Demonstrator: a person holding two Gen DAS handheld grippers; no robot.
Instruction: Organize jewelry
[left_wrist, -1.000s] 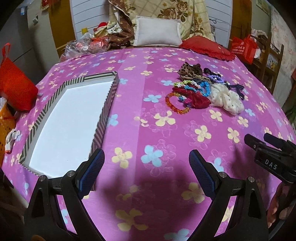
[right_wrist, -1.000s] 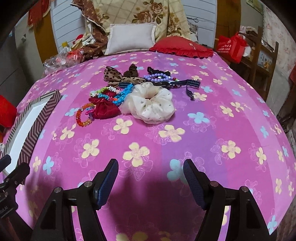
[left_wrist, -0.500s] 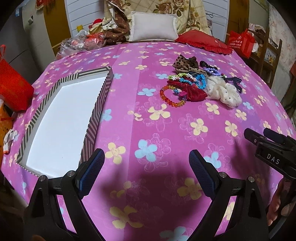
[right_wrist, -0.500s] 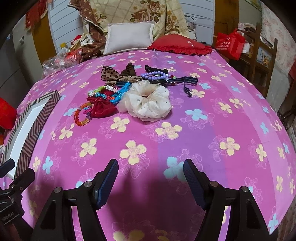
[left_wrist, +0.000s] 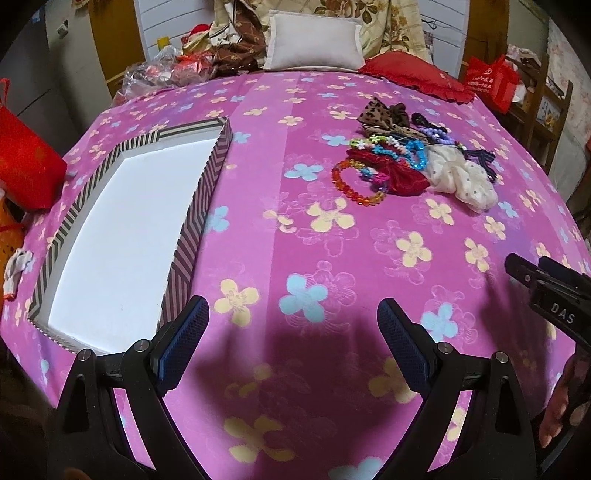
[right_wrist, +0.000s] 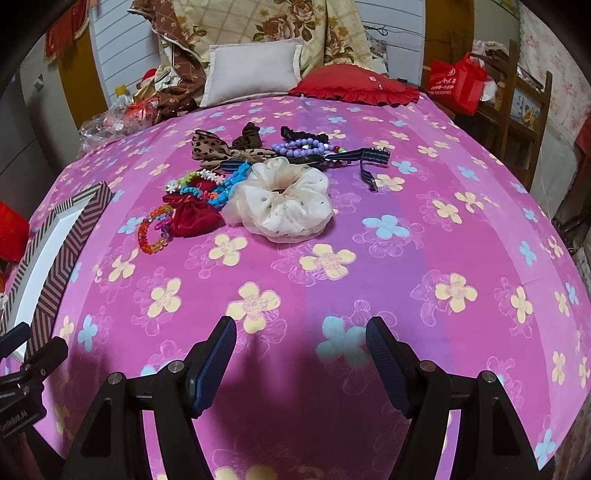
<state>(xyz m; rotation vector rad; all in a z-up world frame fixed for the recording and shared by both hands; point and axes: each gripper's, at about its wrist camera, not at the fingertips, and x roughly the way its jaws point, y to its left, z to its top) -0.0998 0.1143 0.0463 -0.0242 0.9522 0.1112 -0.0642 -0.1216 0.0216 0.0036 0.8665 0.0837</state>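
Note:
A pile of jewelry and hair pieces lies on the pink flowered bedspread: an orange bead bracelet, a red pouch, a cream scrunchie, a blue bracelet, purple beads, a leopard bow. A striped box with a white inside stands at the left, also in the right wrist view. My left gripper is open and empty, near the box's front corner. My right gripper is open and empty, well short of the pile.
A white pillow and a red cushion lie at the head of the bed. Red bags stand at the left and by a wooden chair at the right. A plastic bag lies at the back left.
Both grippers have drawn back and risen a little, so the pile and the box look slightly farther away. Both stay open. Nothing on the bed has moved.

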